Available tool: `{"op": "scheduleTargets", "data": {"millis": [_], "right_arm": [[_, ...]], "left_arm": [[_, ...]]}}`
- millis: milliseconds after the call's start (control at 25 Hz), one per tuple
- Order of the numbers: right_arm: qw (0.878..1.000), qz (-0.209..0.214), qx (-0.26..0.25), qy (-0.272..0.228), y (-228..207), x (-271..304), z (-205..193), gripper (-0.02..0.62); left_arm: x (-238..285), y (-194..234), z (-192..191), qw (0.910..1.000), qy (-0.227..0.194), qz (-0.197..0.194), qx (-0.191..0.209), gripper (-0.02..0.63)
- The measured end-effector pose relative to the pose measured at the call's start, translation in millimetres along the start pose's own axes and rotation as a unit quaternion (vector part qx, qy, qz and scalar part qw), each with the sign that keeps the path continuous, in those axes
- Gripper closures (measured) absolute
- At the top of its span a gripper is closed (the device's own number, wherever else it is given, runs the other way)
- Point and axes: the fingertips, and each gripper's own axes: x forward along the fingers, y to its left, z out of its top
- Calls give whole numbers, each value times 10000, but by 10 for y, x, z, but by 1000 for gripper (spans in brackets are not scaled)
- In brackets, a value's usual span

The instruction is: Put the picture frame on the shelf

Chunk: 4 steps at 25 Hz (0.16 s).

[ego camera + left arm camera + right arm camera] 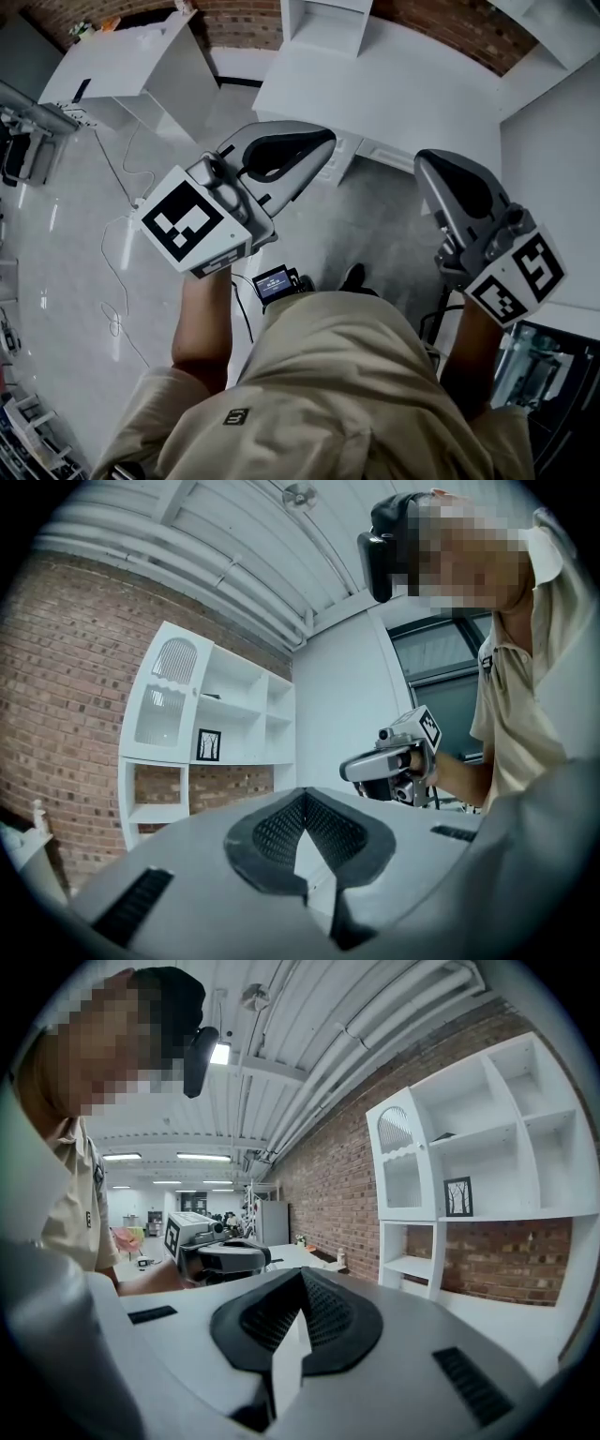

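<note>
**Operator:** Where is the small black rectangular picture frame (458, 1196)?

**Technician:** It stands upright in a compartment of the white open shelf unit (497, 1217), well apart from both tools.

**Operator:** Tool state?

**Technician:** The left hand-held gripper (305, 801) and the right hand-held gripper (302, 1279) are both pressed together and hold nothing.

**Operator:** Handling?

**Technician:** The frame is probably light and stiff, and possibly glazed. Pinch one side rail.

Picture frame (458, 1196) (black) upright on white shelf (412, 1215)

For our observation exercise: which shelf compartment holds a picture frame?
The middle-row compartment right of the arched door; only it has the black picture frame.
</note>
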Motion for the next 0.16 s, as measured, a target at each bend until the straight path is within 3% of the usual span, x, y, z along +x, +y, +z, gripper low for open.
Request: {"op": "scheduleTargets", "data": {"millis": [160], "right_arm": [[10000,20,1,19,33,170,-33,591]], "left_arm": [[-81,127,-61,10000,0,3,2,598]]}}
